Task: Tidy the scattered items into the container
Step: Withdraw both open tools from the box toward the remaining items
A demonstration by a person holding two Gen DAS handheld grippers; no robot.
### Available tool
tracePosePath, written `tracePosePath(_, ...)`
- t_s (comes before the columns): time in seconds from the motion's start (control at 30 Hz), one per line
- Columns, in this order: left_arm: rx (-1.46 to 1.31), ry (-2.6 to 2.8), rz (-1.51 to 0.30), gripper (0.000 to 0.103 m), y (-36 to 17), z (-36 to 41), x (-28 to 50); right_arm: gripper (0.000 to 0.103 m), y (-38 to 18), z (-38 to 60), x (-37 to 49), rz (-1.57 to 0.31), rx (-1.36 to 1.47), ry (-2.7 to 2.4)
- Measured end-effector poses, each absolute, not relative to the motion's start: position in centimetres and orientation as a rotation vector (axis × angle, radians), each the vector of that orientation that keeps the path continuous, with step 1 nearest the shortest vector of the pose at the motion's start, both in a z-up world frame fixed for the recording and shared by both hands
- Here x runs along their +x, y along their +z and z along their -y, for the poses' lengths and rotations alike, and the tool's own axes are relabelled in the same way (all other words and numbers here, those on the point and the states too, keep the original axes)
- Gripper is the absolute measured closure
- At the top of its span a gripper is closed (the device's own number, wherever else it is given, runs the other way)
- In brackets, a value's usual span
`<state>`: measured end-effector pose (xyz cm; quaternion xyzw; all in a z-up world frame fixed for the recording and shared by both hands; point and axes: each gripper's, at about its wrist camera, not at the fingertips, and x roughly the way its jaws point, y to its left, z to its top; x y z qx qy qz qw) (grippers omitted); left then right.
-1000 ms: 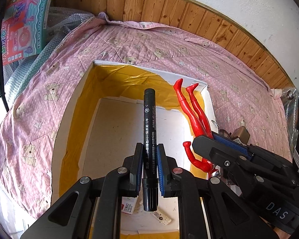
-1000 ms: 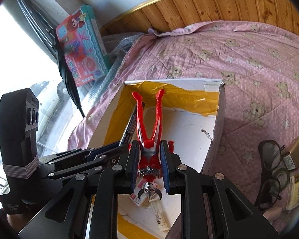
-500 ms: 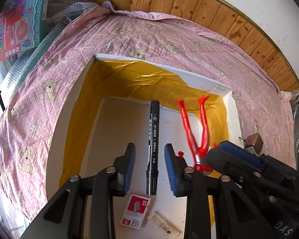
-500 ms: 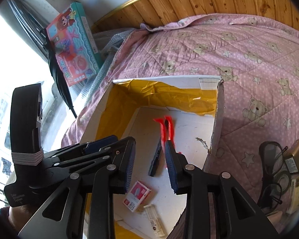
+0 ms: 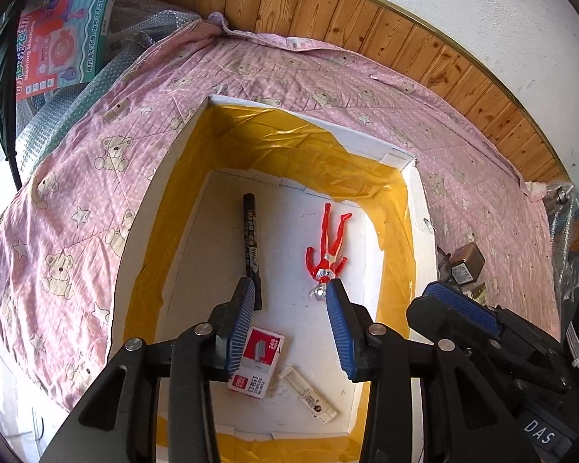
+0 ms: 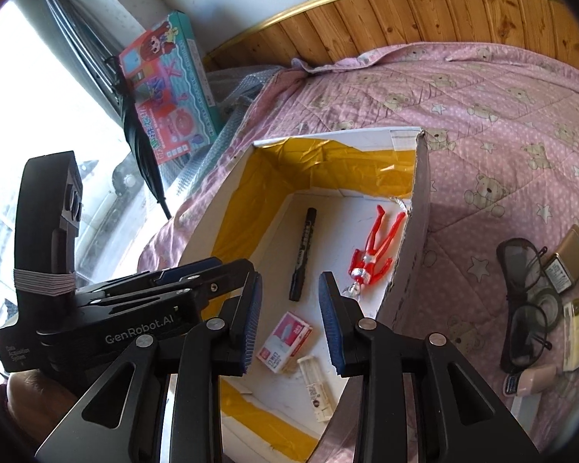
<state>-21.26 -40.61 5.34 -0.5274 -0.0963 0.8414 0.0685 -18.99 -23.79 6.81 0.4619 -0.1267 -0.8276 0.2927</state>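
Pink quilt (image 5: 77, 200), box (image 5: 166, 177) at 12 o'clock.
We're hovering both grippers, left gripper (image 5: 289, 308) and right gripper (image 6: 289, 301), spread empty; marker (image 5: 251, 239), figure (image 5: 326, 250) lying inside.

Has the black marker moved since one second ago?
Yes. The black marker was held above the box; it now lies on the box floor, left of the red figure.

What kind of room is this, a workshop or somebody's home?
Probably a home bedroom: a pink quilt printed with teddy bears covers what looks like a bed, wood panelling lines the wall, and a boxed children's toy leans by the window.
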Motion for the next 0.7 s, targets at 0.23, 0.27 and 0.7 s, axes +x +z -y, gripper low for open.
tracePosePath(0.23,-1.531,2.588,0.206,0.059,6.9,39.5,-17.4,0.069,7.1,22.7,-16.0,0.337,1.220,-2.194)
tracePosePath(0.27,-1.521,2.590,0.200,0.059,7.1,39.4,-16.8,0.069,7.2,22.5,-15.5,0.338,1.217,-2.192)
tracePosePath(0.7,-1.439,2.611,0.173,0.058,9.3,37.2,-10.7,0.069,8.2,18.7,-8.6,0.348,1.175,-2.202)
